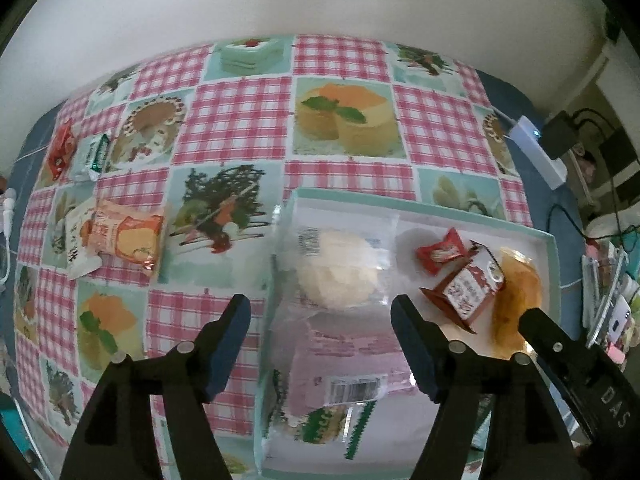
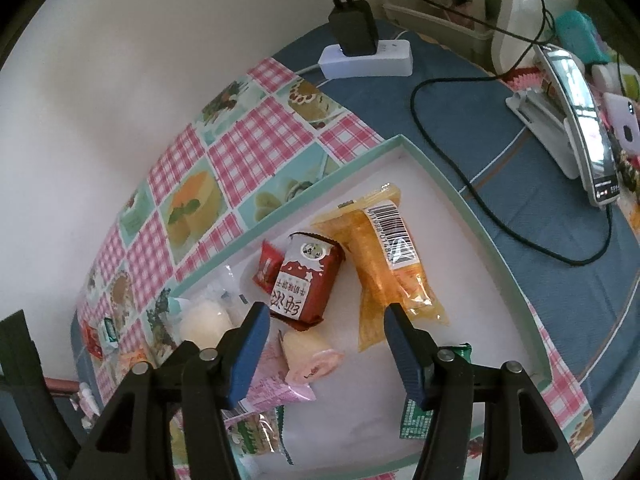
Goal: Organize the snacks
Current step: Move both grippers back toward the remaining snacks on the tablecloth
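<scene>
**Where everything lies around my two claws**

My left claw (image 1: pixel 320 344) hangs over the left edge of the shallow mint-rimmed white tray (image 2: pixel 472 216), which lies on the pink checked tablecloth (image 1: pixel 240 120). Between its fingers lies the clear bag with a pale round bun (image 1: pixel 340 268), inside the tray. To the right of it are the small red candy wrapper (image 1: pixel 440 250), then the dark red milk-biscuit packet (image 1: pixel 468 288), then the orange clear-wrapped pastry (image 2: pixel 384 264). Outside the tray, far on the left, the orange bread packet (image 1: pixel 128 236) lies on the cloth. My right claw (image 2: pixel 324 352) hangs above the pink roll cake packet (image 2: pixel 308 356). Behind the tray stands a white power strip (image 2: pixel 368 58).
</scene>
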Motion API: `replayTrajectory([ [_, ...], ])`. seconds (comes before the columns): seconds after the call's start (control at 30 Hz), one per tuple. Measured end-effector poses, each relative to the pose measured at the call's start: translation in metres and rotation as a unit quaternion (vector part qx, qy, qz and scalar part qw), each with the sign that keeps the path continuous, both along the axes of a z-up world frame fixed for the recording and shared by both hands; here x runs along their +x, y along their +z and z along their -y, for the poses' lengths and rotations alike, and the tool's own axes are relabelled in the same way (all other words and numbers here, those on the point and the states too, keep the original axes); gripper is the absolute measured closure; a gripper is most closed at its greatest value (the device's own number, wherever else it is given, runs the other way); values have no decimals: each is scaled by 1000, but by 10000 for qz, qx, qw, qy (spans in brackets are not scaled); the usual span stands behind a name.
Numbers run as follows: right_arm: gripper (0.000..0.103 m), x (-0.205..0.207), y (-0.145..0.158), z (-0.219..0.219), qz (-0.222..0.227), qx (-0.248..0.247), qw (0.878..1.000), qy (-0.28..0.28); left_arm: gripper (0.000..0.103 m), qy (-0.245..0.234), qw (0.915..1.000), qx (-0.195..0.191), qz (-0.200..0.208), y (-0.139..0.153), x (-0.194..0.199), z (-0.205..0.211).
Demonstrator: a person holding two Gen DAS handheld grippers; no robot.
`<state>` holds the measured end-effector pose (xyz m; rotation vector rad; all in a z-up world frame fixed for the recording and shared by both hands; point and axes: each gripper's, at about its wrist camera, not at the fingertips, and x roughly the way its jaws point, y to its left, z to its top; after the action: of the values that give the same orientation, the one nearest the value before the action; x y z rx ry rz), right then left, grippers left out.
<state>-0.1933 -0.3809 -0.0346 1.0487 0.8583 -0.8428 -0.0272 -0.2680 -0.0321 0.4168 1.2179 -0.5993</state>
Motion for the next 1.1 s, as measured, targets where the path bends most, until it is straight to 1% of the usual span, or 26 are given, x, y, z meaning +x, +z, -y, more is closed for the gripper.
replayTrajectory([
  [0.07, 33, 3, 1, -1, -43, -39, 10000, 43, 23, 98, 9999, 58, 51, 0, 4, -3],
  [0.13, 32, 5, 2, -3, -89, -76, 9999, 95, 20, 219, 9997, 51, 42, 0, 9, -8],
  [0.33, 22, 13, 3, -9, -300, -217, 9991, 208, 19, 821, 9965, 120, 76, -1, 30, -29],
  [0.4, 16, 16, 2, -11, -340, -240, 9988, 251, 17, 959, 9951, 201, 103, -1, 36, -36],
  [0.47, 13, 18, 2, -12, -332, -236, 9988, 283, 16, 1009, 9944, 289, 146, 0, 42, -42],
  [0.57, 2, 21, 2, -15, -376, -286, 9983, 328, 16, 1120, 9930, 332, 199, 1, 49, -52],
  [0.6, 0, 22, 3, -16, -380, -321, 9982, 339, 16, 1155, 9926, 330, 188, 1, 51, -55],
  [0.7, 0, 27, 6, -20, -416, -403, 9975, 404, 16, 1202, 9922, 325, 112, 1, 56, -62],
  [0.8, 0, 32, 8, -25, -456, -478, 9966, 486, 15, 1153, 9926, 334, 158, 5, 59, -68],
  [0.87, 0, 36, 10, -29, -453, -499, 9963, 531, 9, 1170, 9923, 326, 236, 9, 60, -74],
  [0.9, 0, 38, 11, -31, -446, -511, 9962, 555, 9, 1192, 9921, 308, 254, 10, 61, -76],
  [1.1, 0, 54, 20, -47, -406, -640, 9942, 761, 9, 1385, 9898, 191, 288, 21, 72, -97],
])
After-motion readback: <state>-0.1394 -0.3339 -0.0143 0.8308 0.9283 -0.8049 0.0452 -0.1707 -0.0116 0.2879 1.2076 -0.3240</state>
